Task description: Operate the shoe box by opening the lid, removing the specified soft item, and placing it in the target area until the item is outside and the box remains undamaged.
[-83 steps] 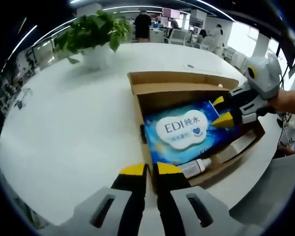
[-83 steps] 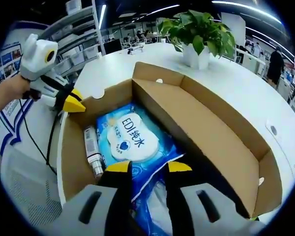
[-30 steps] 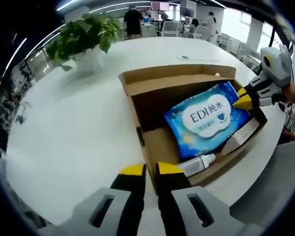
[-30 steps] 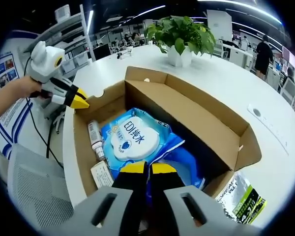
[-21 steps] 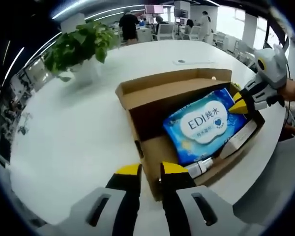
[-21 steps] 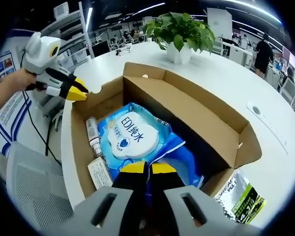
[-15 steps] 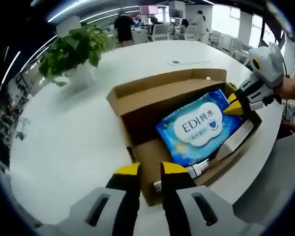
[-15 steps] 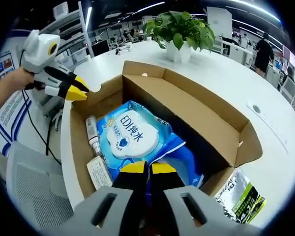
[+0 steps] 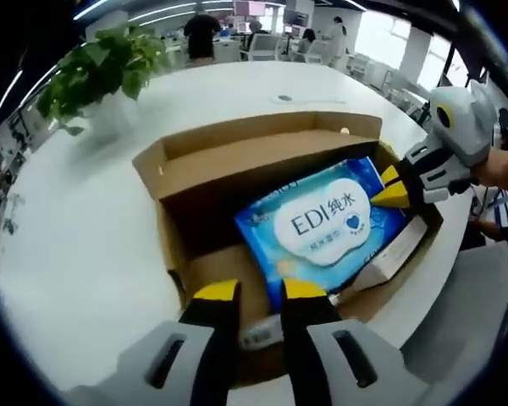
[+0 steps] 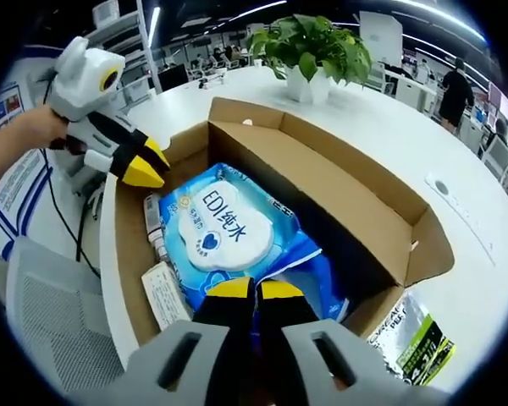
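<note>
Right gripper pinching the near edge of the blue wipes pack with jaws closed together, pack lying inside the open shoe box, left gripper hovering over the box's near end, jaws slightly parted and gripping nothing, small bottle lying between them.

Brown shoe box, blue-and-white wipes pack, yellow-tipped black hand-held gripper

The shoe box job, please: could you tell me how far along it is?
Done: the shoe box stands open, its lid folded back. In hand: the right hand-held gripper is shut on the blue wipes pack, which lies inside the box; the left hand-held gripper hovers open over the near end. Left: lifting the pack out and setting it on the white table.
</note>
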### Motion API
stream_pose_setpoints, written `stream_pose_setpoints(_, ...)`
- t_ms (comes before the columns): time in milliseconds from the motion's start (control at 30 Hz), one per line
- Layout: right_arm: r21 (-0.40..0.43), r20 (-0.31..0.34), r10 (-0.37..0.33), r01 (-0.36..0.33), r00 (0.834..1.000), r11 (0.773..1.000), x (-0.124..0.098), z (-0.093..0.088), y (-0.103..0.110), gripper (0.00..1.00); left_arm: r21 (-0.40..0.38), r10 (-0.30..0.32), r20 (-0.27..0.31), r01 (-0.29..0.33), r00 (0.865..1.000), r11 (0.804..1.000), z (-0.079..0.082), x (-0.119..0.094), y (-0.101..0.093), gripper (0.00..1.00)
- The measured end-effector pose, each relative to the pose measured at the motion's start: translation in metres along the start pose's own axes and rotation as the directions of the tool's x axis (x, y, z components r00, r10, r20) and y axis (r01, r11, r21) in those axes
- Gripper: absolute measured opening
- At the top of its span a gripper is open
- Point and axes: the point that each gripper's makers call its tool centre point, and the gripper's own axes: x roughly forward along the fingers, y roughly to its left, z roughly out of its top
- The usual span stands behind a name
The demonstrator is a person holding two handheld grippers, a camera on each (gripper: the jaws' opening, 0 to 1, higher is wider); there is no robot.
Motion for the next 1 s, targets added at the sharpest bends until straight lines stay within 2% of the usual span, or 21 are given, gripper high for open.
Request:
stream_pose_setpoints(333,0.012,0.000,0.003,-0.003,1.000,1.000,0.001,-0.002,-0.001,0.00,-0.030,-0.072,-0.054,0.070,0.996,0.997,-0.003,0.022,-0.008,0.22)
stream_pose_setpoints(500,0.016,0.002,0.004,-0.004,1.000,1.000,0.001,-0.003,-0.001,0.00,-0.089,-0.127,-0.014,0.126,0.992,0.988,0.003,0.028,-0.015,0.20)
stream_pose_setpoints(533,0.019,0.001,0.004,-0.004,1.000,1.000,0.001,-0.003,-0.001,0.00,-0.120,-0.144,0.002,0.143,0.990,0.982,0.005,0.029,-0.017,0.19)
stream_pose_setpoints(733,0.042,0.004,0.003,-0.003,1.000,0.999,0.001,-0.004,-0.001,0.00,-0.126,-0.129,0.019,0.130,0.991,0.983,0.004,0.028,-0.010,0.09)
stream_pose_setpoints(767,0.059,0.004,0.000,0.000,1.000,0.998,0.001,-0.004,-0.001,0.00,-0.146,-0.129,0.025,0.131,0.991,0.981,0.005,0.027,-0.011,0.08)
stream_pose_setpoints(1000,0.079,0.003,-0.018,0.017,1.000,0.997,-0.001,-0.004,0.000,0.00,-0.116,-0.097,0.031,0.100,0.995,0.988,0.009,0.025,-0.013,0.01)
